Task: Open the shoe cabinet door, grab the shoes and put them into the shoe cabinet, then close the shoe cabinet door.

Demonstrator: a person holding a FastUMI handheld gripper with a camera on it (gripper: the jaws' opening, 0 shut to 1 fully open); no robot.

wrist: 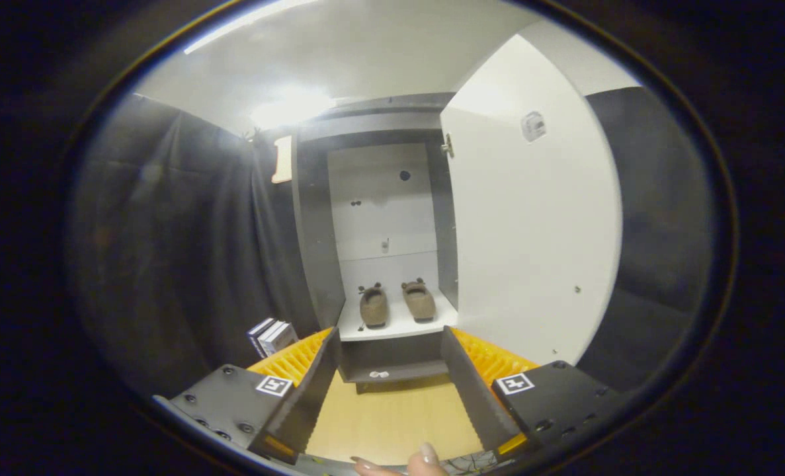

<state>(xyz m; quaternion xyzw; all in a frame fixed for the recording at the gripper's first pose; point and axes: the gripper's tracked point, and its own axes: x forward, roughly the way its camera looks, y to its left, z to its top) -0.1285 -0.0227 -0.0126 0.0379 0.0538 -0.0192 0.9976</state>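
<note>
Ahead of you, beyond the fingers, stands the tall dark-grey shoe cabinet [313,225] with a white back panel, set against the black cloth wall of the booth. Its big white flat door [531,238] is swung wide open to the right, hinged at the cabinet's right edge, with a small hinge fitting showing near its top corner and a small square sticker high on its inner face.

Inside, you can see a white shelf [395,325] low in the cabinet. The pair of brown, soft, slipper-like shoes [397,303] already sits on that shelf, side by side and a little apart, their toes pointing toward the back panel. Below the shelf is a dark lower ledge with a small pale object lying on it; what it is cannot be told.

The pale wooden floor [392,416] runs from the cabinet base back toward you, between the fingers.

Your gripper [389,350] is spread wide and has hold of nothing: the two fingers stand well apart, with bare floor and the cabinet's foot between them, and the shoes well beyond their tips.

Left of the left finger, near the cloth wall, sits a small stack of white and dark boxes [272,336].

Your fingertips [426,455] show just behind the gripper.
</note>
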